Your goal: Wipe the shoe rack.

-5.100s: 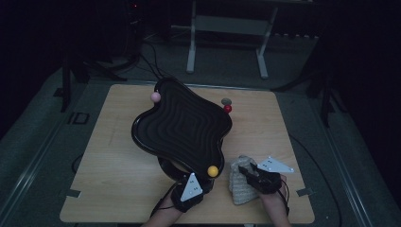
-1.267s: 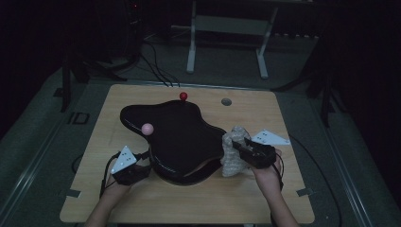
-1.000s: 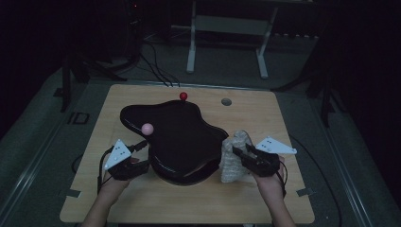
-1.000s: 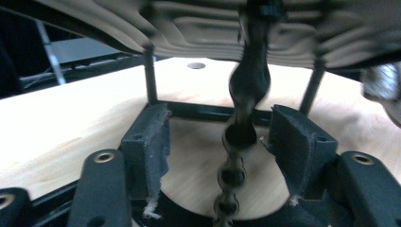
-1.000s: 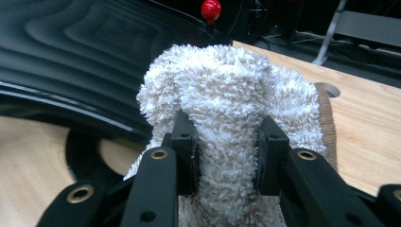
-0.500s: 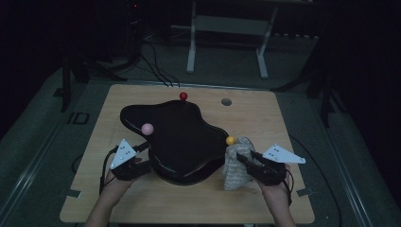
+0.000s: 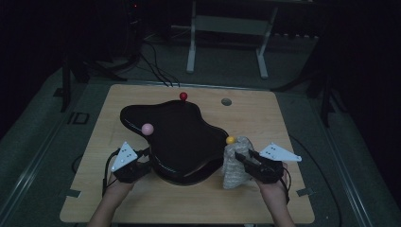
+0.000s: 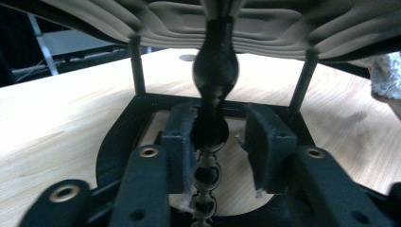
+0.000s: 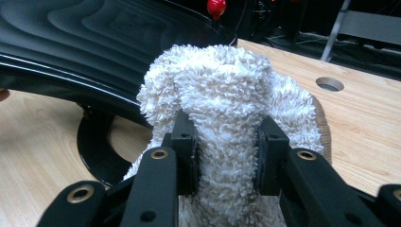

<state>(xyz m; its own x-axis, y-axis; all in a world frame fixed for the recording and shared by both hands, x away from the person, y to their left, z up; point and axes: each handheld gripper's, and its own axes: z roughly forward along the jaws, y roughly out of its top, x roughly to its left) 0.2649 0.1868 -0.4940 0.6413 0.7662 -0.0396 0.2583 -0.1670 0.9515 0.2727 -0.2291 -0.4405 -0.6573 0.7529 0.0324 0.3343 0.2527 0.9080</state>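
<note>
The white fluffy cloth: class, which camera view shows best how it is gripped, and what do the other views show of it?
The right gripper view: the cloth bulges up close between the right gripper jaws, pads pressing its pile. The high view shows it small and dim beside the black wavy tray. The left gripper view catches a white corner at its edge.

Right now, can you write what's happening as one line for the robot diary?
right gripper: shut on white towel | left gripper: jaws closing around black stem, not yet pressing | black wavy tray: on table
</note>
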